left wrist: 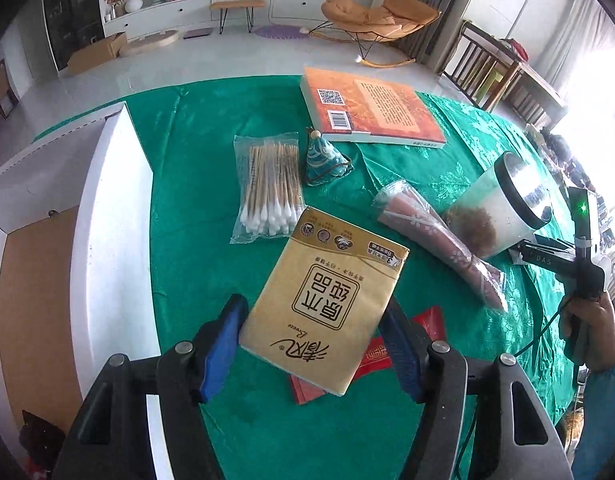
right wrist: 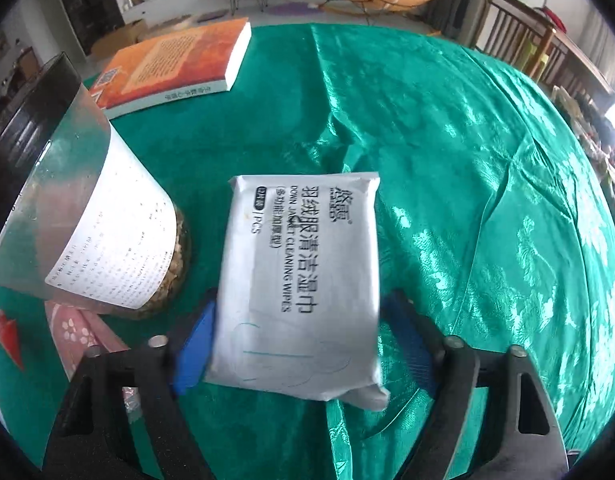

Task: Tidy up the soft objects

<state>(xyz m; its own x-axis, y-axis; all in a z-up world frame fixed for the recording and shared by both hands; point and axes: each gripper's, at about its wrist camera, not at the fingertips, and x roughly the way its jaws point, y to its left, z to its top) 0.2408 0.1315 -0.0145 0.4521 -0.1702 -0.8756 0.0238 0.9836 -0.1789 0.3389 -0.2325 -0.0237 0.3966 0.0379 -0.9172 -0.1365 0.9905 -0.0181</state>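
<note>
My left gripper [left wrist: 313, 340] is shut on a gold tissue pack [left wrist: 325, 300], its blue pads pressed on both sides, holding it above the green tablecloth [left wrist: 195, 152]. My right gripper [right wrist: 297, 340] is shut on a white pack of cleaning wipes [right wrist: 303, 280] over the cloth [right wrist: 467, 160]. A white cardboard box [left wrist: 107, 208] with a brown floor stands open to the left of the left gripper. A bag of cotton swabs [left wrist: 269, 188], a small teal pouch [left wrist: 325, 158] and a wrapped pink roll [left wrist: 439, 240] lie on the table.
An orange book [left wrist: 375, 108] lies at the far side and also shows in the right wrist view [right wrist: 175, 64]. A clear jar with a black lid [left wrist: 503, 208] lies tilted at right, close to the right gripper [right wrist: 87, 220]. Red packets [left wrist: 371, 356] lie under the tissue pack.
</note>
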